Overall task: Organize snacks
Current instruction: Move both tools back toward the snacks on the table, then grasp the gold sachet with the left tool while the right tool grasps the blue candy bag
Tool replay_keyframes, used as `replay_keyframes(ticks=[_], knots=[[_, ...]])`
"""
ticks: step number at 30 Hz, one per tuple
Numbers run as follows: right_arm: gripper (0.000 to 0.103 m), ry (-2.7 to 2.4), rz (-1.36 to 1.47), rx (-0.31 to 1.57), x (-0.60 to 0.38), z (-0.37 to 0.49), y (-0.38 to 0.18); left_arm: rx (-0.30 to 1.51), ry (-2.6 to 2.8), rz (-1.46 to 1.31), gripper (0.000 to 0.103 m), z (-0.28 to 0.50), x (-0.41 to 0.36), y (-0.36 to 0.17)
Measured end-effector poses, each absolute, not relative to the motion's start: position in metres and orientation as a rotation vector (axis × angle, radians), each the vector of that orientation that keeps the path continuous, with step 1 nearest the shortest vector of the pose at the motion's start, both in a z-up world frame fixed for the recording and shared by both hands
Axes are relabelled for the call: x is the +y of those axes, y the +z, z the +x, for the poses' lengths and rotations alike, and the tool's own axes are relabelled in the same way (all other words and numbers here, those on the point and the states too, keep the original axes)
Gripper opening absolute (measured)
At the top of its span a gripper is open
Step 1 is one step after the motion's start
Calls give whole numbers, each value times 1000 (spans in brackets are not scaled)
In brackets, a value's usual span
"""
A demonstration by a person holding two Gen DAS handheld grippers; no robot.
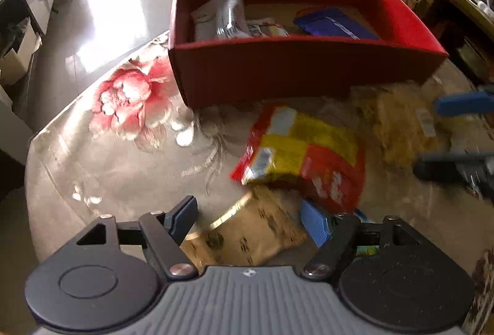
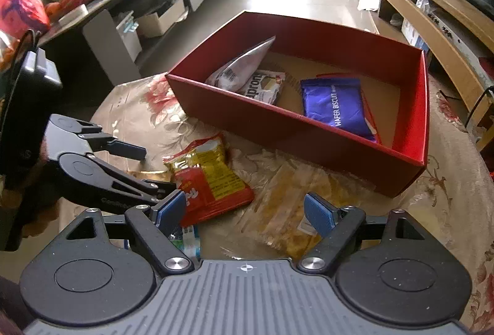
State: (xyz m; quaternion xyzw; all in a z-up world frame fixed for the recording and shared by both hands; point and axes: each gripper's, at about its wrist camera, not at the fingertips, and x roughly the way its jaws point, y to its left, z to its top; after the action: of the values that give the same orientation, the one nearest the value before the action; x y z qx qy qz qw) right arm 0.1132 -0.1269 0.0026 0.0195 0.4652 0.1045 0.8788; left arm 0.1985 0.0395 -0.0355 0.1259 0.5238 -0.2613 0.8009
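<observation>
Left tongs (image 1: 253, 219): spread wide and holding nothing, low over a tan crinkled packet (image 1: 247, 237) on the tabletop; also seen from the right wrist view (image 2: 156, 170).
Right tongs (image 2: 245, 213): wide apart and empty, above a clear bag of yellow-brown snacks (image 2: 290, 211).
Red rectangular cardboard box (image 2: 308, 131): sits open on the floral-patterned tabletop (image 1: 117, 150), beyond both tongs.
Inside the box: a silver-white foil pouch (image 2: 239, 66) leaning at the left end, a white printed sachet (image 2: 265, 86) touching it, and a purple wafer biscuit packet (image 2: 335, 106) lying flat further right.
Red and yellow snack packet (image 2: 210, 177): on the tabletop just in front of the box, between the two tongs.
</observation>
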Motion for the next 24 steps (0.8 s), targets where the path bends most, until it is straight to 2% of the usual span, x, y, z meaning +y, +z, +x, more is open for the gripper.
replay_keyframes(ticks=[7,10,14,17,22,24], knots=[[88,206,74,973,-136,113,7,1199,-570,242,75,159,47,-31],[89,210,75,966,-137,110,10,1136,-512,307,75,145,43,-24],[89,208,73,975,-136,108,8,1185,-378,169,75,165,51,-27],[89,216,60,979,-132,106,7,1209,-311,191,74,169,44,-34],[89,199,61,973,-133,99,9,1202,-269,185,62,166,32,-32],[89,181,57,973,-132,95,9,1207,-253,164,49,166,31,-30]])
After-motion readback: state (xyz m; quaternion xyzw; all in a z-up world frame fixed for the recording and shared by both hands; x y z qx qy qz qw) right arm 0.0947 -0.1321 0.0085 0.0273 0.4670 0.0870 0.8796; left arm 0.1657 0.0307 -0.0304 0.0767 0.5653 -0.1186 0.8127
